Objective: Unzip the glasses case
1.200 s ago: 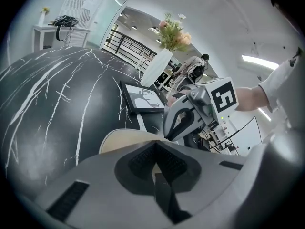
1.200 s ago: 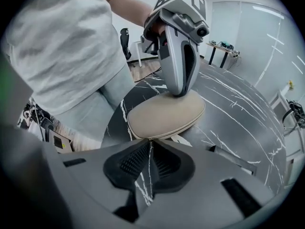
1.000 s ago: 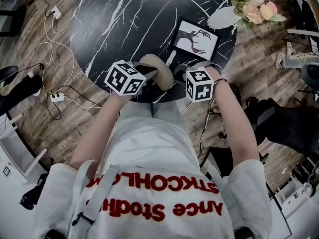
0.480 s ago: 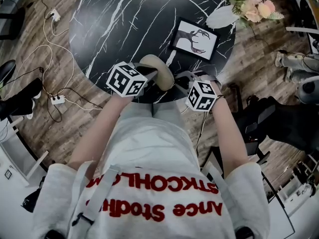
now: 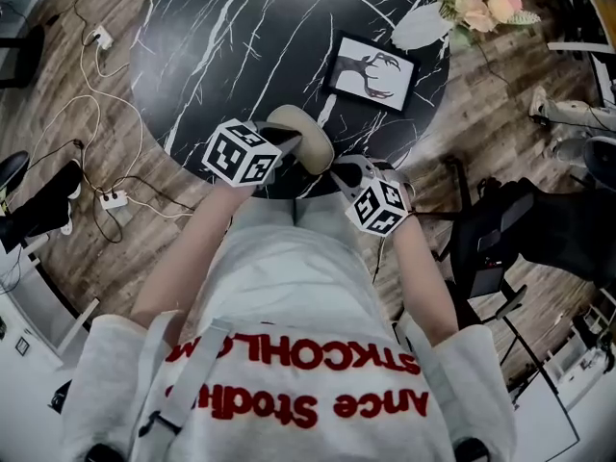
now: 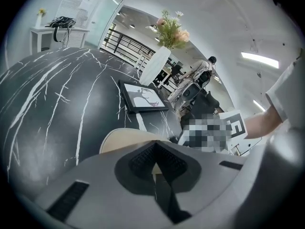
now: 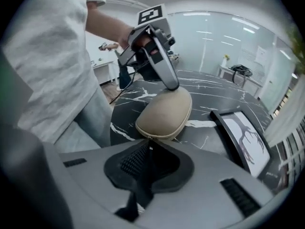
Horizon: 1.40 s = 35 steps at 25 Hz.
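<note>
Left gripper: jaws pressed together, nothing between them, tips bearing down on the far end of the glasses case to pin it.

Right gripper: jaws have just been closing and are now nearly together at the case's near end. They look to be nipping the small zip pull at the seam.

The case lies flat near the front edge of the black marble table, between the two grippers. A framed picture sits well apart behind it.

Handling, my read: tan, stiff moulded shell, light. It'll skate on that slick top unless it's held down, so the pin matters. The only sensible hold is the pull tab, which is tiny and easy to lose. Drag it along the seam line rather than up, or the case lifts.
</note>
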Available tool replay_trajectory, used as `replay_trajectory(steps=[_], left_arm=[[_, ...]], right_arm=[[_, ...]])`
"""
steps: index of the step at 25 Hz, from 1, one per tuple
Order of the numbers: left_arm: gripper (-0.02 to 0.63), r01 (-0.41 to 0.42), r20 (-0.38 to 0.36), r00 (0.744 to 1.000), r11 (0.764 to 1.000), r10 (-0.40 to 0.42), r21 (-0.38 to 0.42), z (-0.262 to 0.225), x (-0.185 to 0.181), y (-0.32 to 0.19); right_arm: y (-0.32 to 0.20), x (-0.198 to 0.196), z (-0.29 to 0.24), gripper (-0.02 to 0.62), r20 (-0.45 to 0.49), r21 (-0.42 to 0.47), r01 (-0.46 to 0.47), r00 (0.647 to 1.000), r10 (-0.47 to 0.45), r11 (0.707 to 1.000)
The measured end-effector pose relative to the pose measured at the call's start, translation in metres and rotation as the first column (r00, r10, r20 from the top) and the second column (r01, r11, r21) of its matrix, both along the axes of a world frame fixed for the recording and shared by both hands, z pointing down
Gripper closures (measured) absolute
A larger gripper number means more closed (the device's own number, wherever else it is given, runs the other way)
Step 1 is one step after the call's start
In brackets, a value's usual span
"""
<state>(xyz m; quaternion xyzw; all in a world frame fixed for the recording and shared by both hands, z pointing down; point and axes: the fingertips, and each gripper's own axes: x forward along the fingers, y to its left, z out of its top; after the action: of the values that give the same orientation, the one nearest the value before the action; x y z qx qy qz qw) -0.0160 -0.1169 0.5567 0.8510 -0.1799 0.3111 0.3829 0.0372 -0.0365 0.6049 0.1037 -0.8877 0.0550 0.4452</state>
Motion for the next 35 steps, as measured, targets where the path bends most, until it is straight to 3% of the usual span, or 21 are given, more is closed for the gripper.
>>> replay_trajectory(steps=[6,10,12,14,16,18,20,22,28,31,35], left_arm=[[0.600,-0.003,-0.002,1.000,1.000,0.003,0.005,0.000,0.000,-0.001],[0.600,0.002,-0.023,1.000,1.000,-0.001,0.018,-0.002,0.000,0.000],[0.600,0.015,-0.047,0.999,0.999,-0.013,0.030,-0.002,-0.001,0.002],[0.599,0.035,-0.056,0.998,0.997,-0.031,0.072,-0.008,-0.006,0.001],[0.600,0.069,-0.081,0.995,0.985,-0.057,0.159,-0.026,-0.011,-0.009],[0.600,0.103,-0.124,0.990,0.962,-0.073,0.253,-0.053,-0.013,-0.026],[0.600,0.141,-0.160,0.983,0.928,-0.089,0.346,-0.086,-0.016,-0.041],[0.600,0.196,-0.196,0.973,0.876,-0.119,0.440,-0.123,-0.023,-0.058],[0.600,0.356,-0.311,0.930,0.679,-0.194,0.642,-0.233,-0.047,-0.105],[0.600,0.412,-0.364,0.907,0.614,-0.210,0.673,-0.270,-0.055,-0.114],[0.600,0.469,-0.408,0.881,0.553,-0.239,0.688,-0.298,-0.063,-0.120]], right_arm=[[0.016,-0.016,0.001,0.563,0.051,-0.048,-0.139,0.989,0.142,0.989],[0.016,-0.014,-0.002,0.563,0.128,-0.165,-0.257,0.952,0.279,0.952],[0.006,-0.005,-0.013,0.563,0.175,-0.201,-0.347,0.908,0.382,0.916],[-0.016,0.006,-0.037,0.565,0.237,-0.197,-0.447,0.842,0.485,0.873],[-0.045,0.016,-0.068,0.575,0.312,-0.176,-0.521,0.775,0.550,0.835],[-0.073,0.022,-0.103,0.580,0.395,-0.154,-0.556,0.723,0.566,0.817],[-0.095,0.026,-0.143,0.580,0.474,-0.114,-0.587,0.677,0.563,0.802],[-0.115,0.031,-0.189,0.580,0.549,-0.063,-0.632,0.624,0.556,0.772],[-0.162,0.043,-0.322,0.580,0.735,0.040,-0.747,0.472,0.487,0.664],[-0.167,0.045,-0.362,0.580,0.784,0.043,-0.769,0.422,0.456,0.638],[-0.170,0.047,-0.391,0.580,0.811,0.071,-0.791,0.401,0.427,0.608]])
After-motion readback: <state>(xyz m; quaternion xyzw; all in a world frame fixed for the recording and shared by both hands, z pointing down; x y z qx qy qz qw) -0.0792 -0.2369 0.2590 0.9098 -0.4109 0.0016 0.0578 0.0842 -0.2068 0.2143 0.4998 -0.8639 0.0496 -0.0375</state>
